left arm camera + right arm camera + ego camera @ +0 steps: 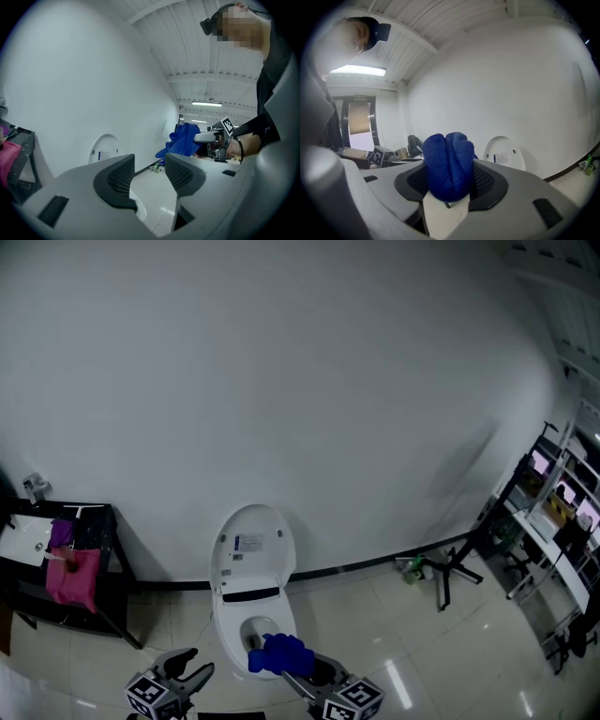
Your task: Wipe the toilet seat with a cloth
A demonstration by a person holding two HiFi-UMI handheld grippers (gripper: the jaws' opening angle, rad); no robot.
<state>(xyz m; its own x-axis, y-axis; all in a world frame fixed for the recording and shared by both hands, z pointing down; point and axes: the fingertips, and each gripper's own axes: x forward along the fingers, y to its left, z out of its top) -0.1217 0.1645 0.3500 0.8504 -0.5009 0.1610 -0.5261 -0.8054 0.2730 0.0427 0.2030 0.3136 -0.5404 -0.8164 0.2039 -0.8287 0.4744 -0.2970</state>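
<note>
jaws of right gripper (449, 185) clamp blue cloth (447, 164) by toilet (228, 617) (lid (253, 545) raised).

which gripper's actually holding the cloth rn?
The right gripper: its jaws are shut on the blue cloth, held over the toilet. The left gripper has its jaws apart with nothing between them.

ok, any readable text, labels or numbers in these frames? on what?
Nothing legible.
Sticker on the raised toilet lid: printed lines, too small to read.
Marker cubes on the left gripper and right gripper: square patterns, no letters.
Sign above the doorway, right gripper view: blurred.
</note>
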